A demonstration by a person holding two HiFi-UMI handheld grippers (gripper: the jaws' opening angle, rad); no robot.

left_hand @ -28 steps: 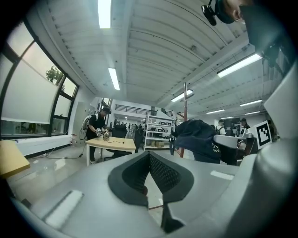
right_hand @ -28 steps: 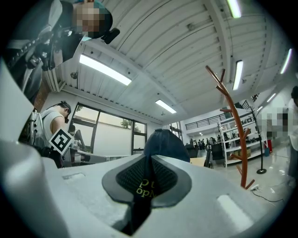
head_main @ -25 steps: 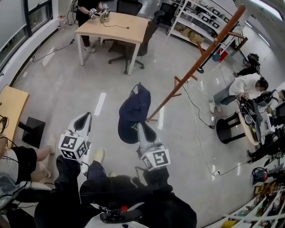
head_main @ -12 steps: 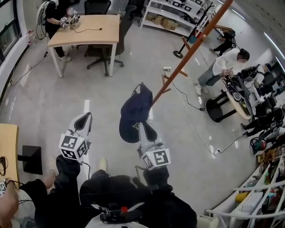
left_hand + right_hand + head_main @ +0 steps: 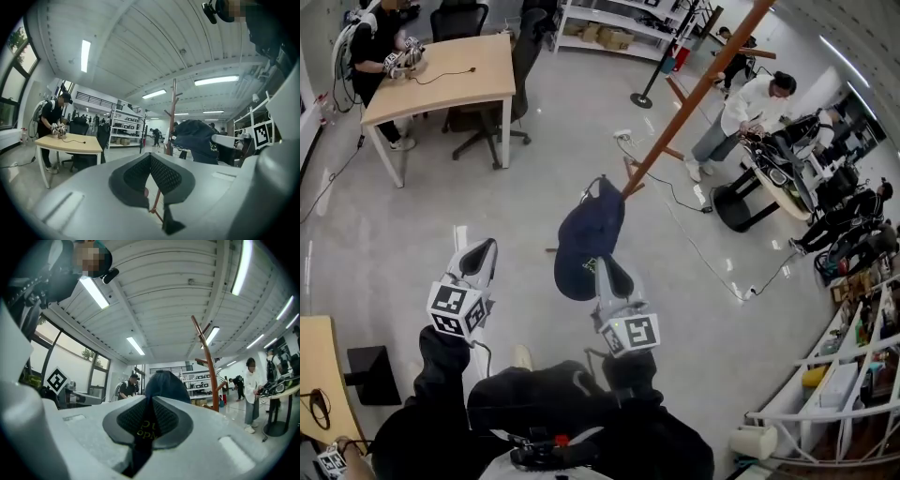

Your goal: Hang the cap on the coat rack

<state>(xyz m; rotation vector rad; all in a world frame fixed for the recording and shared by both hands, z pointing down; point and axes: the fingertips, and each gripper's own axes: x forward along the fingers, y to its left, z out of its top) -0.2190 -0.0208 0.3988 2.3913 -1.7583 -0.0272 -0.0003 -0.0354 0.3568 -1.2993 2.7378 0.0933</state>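
Right gripper view shows the right gripper (image 5: 151, 398) with its jaws nearly together. The pads are pinched on a fold of the dark navy cap (image 5: 164, 379), whose crown bulges up just beyond the tips. The left gripper (image 5: 150, 157) has its jaws drawn together on nothing at all and rides level beside its partner. In the head view the cap hangs forward off the right-hand jaws, above the floor, carried and not yet hung.

Over the past second the person has swung round toward the coat rack (image 5: 698, 89). The brown pole, which stood off to the cap's right, now rises from straight behind the crown, and the desk (image 5: 441, 75) has slid away to the left. The grip on the cap looks unchanged.

I judge this to be the approach. The rack is lined up ahead, but in the right gripper view it stands well beyond the cap, with its pegs higher than the crown. A walk in and a lift remain.
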